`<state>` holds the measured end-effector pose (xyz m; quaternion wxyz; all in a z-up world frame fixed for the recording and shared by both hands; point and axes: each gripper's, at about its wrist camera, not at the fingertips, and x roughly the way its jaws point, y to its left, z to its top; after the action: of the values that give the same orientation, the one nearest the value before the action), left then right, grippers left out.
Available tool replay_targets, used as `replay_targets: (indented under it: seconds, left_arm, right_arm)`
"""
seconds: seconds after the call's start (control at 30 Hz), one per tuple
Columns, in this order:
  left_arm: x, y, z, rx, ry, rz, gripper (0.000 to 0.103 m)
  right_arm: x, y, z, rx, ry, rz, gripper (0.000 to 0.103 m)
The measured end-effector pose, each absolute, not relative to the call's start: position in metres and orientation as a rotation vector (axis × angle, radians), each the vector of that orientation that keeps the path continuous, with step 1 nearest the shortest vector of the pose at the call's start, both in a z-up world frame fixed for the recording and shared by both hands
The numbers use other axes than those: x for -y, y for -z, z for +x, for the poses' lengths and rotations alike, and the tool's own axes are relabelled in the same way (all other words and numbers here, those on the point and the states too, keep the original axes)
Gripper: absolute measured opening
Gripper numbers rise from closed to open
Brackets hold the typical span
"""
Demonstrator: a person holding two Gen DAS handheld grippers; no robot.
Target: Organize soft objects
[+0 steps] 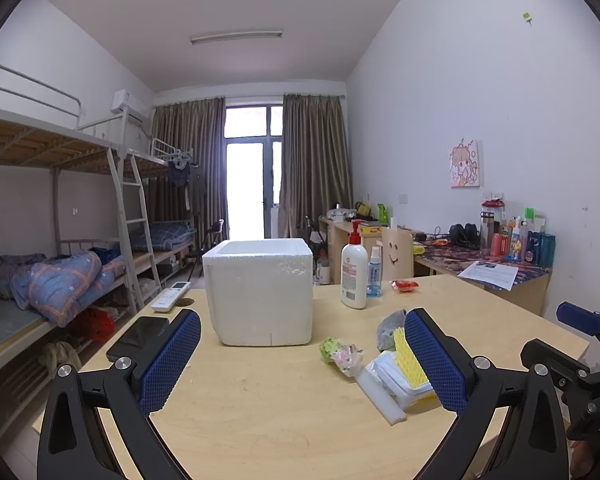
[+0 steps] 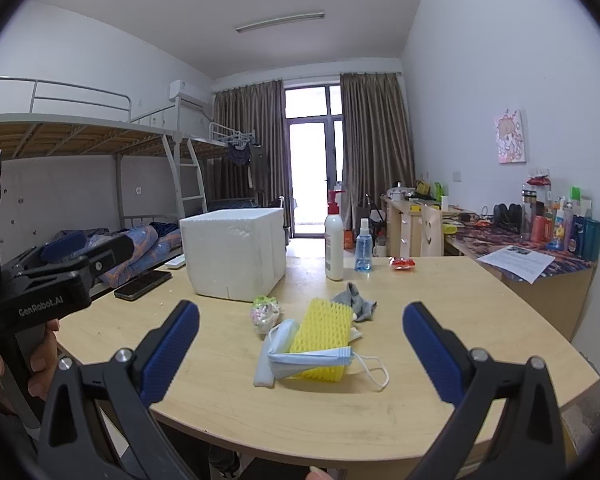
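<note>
A white foam box stands open-topped on the wooden table; it also shows in the right wrist view. A pile of soft things lies in front of it: a yellow foam net, blue face masks, a white foam strip, a grey sock and a pink-green bundle. The same pile sits by my left gripper's right finger. My left gripper is open and empty. My right gripper is open and empty, just short of the pile.
A lotion pump bottle, a blue spray bottle and a red packet stand behind the pile. A phone and a remote lie at the table's left edge. Bunk beds are at left, a cluttered desk at right.
</note>
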<state>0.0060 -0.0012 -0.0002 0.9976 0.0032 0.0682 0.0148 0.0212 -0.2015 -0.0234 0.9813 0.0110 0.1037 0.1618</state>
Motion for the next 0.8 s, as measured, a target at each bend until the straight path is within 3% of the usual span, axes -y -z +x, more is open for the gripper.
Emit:
replay_targets:
  seconds: [0.8]
  left_arm:
    - [-0.006,0.005,0.021,-0.174,-0.017,-0.008,0.102]
  right_arm:
    - [0.201,0.029,0.029,-0.233,-0.31,0.025,0.103]
